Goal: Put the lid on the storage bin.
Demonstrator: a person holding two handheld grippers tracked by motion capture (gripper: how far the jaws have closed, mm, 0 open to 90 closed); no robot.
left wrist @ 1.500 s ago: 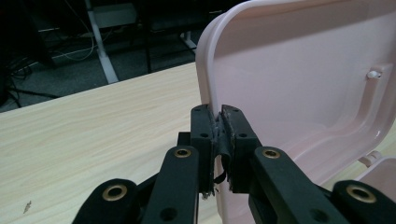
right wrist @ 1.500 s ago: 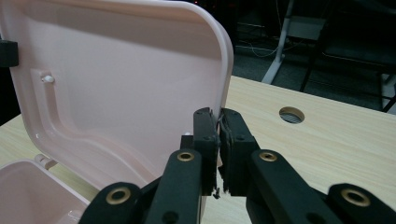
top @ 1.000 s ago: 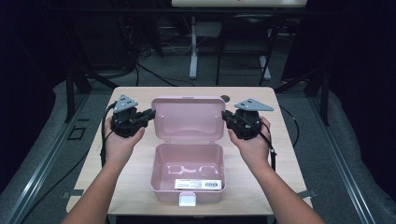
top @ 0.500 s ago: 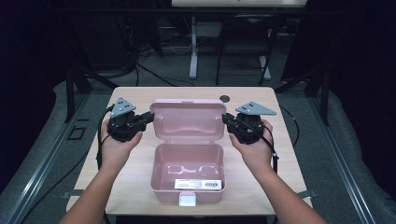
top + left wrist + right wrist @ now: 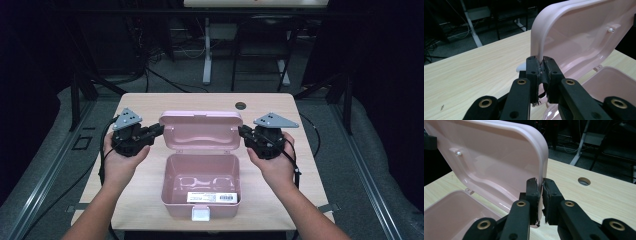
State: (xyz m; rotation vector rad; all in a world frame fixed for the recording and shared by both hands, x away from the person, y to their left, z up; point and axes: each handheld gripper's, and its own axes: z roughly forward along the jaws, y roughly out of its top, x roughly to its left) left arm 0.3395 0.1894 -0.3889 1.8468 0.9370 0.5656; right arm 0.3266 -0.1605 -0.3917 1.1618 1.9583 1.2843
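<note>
Lid (image 5: 200,130) now raised more upright than a second ago, when laid back flatter toward far side; hole (image 5: 241,106) in worktop (image 5: 300,165) uncovered behind it as a result. Left tool (image 5: 159,129) clamped narrow on left lid edge, right tool (image 5: 242,131) clamped narrow on right lid edge; both tools moved outward and nearer. Box (image 5: 200,187) open, resting mid-worktop toward near edge, label on near wall, interior apparently empty. Lid tilted forward over hinge. Judged: closing in progress, roughly a third through swing. Next: lower both sides evenly, else lid twists at hinge or slips from pads (image 5: 541,72).
</note>
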